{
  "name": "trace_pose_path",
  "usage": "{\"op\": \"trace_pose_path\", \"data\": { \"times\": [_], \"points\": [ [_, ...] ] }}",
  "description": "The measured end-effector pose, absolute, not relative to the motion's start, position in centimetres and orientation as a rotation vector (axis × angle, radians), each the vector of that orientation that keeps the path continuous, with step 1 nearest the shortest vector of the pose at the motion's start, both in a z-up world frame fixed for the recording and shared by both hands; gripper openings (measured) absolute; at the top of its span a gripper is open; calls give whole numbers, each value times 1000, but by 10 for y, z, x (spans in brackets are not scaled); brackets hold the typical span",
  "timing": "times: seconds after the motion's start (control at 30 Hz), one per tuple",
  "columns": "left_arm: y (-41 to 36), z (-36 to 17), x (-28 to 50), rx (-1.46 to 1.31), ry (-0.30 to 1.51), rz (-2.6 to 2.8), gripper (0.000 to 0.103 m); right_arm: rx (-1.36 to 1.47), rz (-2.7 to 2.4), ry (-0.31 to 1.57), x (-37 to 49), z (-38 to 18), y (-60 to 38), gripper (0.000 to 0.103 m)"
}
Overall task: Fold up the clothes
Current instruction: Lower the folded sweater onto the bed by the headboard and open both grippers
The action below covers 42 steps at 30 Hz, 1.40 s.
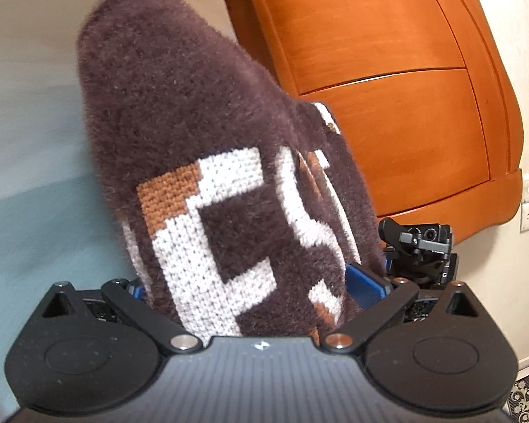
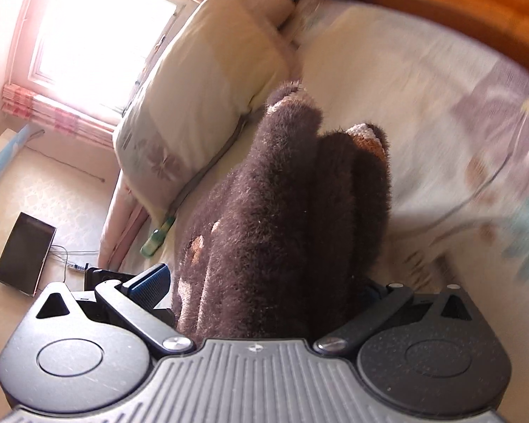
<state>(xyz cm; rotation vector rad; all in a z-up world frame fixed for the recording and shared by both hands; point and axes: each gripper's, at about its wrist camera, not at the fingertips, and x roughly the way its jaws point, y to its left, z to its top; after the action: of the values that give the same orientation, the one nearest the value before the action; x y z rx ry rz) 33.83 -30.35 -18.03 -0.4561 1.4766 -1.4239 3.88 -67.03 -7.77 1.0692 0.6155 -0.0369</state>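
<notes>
Fuzzy dark-brown knit, the sweater point(image 1: 180, 112) with blocky white and tan lettering bunches thickly inside both the left claw point(image 1: 261, 292) and right claw point(image 2: 264, 296), each clamped on it.

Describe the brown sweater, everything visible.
The sweater is a fuzzy, dark brown knit with blocky white and tan lettering worked into one face. It is bunched and hanging in folds, not laid flat. The left gripper and the right gripper each pinch a gathered part of it between blue-padded fingers. In the right wrist view it hangs over the pale floral bedsheet; contact there is unclear.
</notes>
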Motion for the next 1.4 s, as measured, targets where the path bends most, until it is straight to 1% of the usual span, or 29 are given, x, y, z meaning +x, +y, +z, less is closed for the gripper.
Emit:
{"op": "trace_pose_path", "data": {
  "times": [0.17, 0.3, 0.4, 0.47, 0.57, 0.67, 0.8, 0.93, 0.97, 1.1, 1.23, 1.3, 1.4],
  "points": [
    [-318, -205, 327, -451, 1512, -1424, 101, 1082, -77, 612, 28, -93, -707, 103],
    [-307, -221, 316, -400, 1530, -1425, 100, 1095, -181, 632, 25, -107, -723, 103],
    [-286, -214, 314, -319, 1490, -1446, 101, 1107, -261, 604, 7, -113, -728, 103],
    [-264, -202, 315, -258, 1439, -1433, 101, 1096, -291, 567, -7, -106, -726, 103],
    [-227, -183, 311, -131, 1326, -1383, 101, 1021, -360, 527, -25, -84, -715, 103],
    [-194, -165, 295, 51, 1187, -1295, 101, 801, -432, 533, -22, -53, -676, 103],
    [-180, -154, 270, 222, 1092, -1218, 101, 468, -401, 504, -1, -26, -609, 103],
    [-182, -147, 254, 240, 1089, -1191, 102, 293, -399, 571, 27, -45, -577, 103],
    [-193, -143, 247, 232, 1094, -1187, 102, 254, -416, 587, 28, -56, -574, 103],
    [-177, -147, 248, 188, 1113, -1163, 102, 97, -500, 650, 30, -106, -567, 103],
    [-160, -146, 246, 206, 1092, -1122, 102, 99, -539, 670, 33, -87, -552, 103],
    [-155, -142, 244, 234, 1064, -1104, 102, 108, -477, 631, 28, -75, -534, 103],
    [-153, -139, 243, 250, 1048, -1101, 102, 95, -462, 681, 35, -83, -525, 103]
  ]
}}
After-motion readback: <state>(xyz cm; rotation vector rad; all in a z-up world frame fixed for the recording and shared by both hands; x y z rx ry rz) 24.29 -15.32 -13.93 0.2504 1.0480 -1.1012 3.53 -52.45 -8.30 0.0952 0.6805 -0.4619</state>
